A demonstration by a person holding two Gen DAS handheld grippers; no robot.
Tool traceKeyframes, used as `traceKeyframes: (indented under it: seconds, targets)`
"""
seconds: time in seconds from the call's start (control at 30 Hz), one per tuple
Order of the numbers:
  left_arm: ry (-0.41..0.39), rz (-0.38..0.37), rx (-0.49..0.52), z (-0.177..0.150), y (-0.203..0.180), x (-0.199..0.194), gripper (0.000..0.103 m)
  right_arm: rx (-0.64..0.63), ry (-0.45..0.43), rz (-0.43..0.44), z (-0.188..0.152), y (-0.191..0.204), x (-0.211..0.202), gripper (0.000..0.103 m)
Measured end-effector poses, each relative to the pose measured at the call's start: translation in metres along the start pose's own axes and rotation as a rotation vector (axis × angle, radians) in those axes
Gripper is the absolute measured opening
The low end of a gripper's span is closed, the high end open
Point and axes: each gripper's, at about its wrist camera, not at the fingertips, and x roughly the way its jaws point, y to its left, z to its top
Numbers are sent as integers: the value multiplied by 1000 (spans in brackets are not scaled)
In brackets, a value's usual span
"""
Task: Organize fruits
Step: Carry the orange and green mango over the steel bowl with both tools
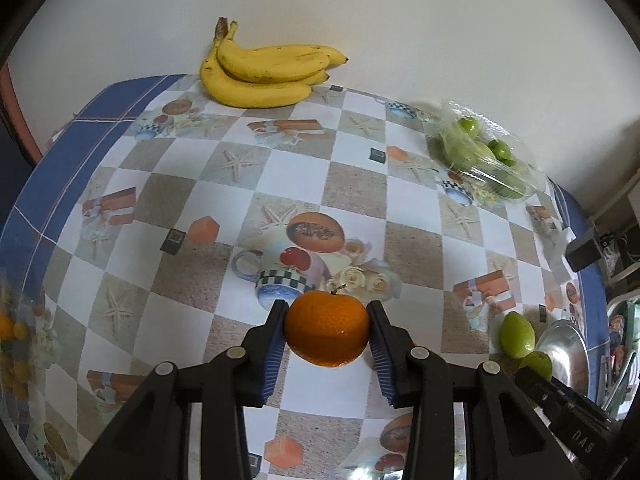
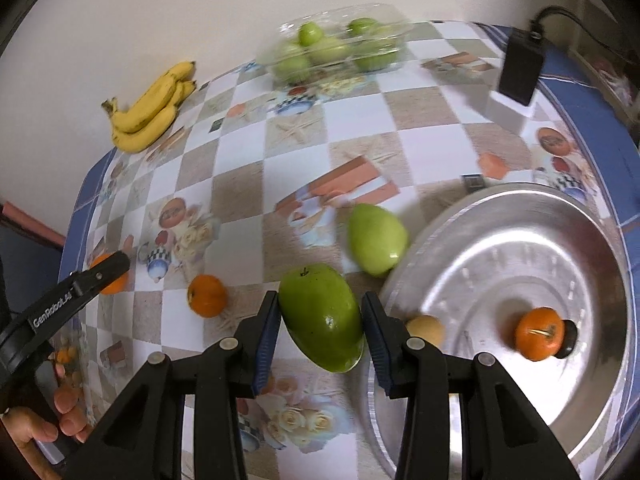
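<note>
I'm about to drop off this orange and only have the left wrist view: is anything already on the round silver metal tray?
Observer: Yes, one small orange mandarin sits on the round silver metal tray, by a small black knob.
Operator: What is the right gripper doing?
Observer: The right gripper is shut on a large oval green fruit, just beside the tray's rim.
Operator: Any loose oranges left?
Observer: Apart from your held orange, another small orange lies on the checked tablecloth, left of that green fruit.

Patterned tablecloth [image 1: 352,184] (blue-bordered) against plain wall [image 1: 360,8].
</note>
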Motion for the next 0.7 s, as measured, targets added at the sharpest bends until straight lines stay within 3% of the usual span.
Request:
traceKeyframes:
  seconds: [0.37, 0.7]
  targets:
    - [-4, -36, 112, -10, -54, -5, 42, 138, -28, -43, 6, -55, -13, 43]
    - [32, -169, 269, -37, -132, -9, 42, 248, -48, -105, 4, -106, -23, 43]
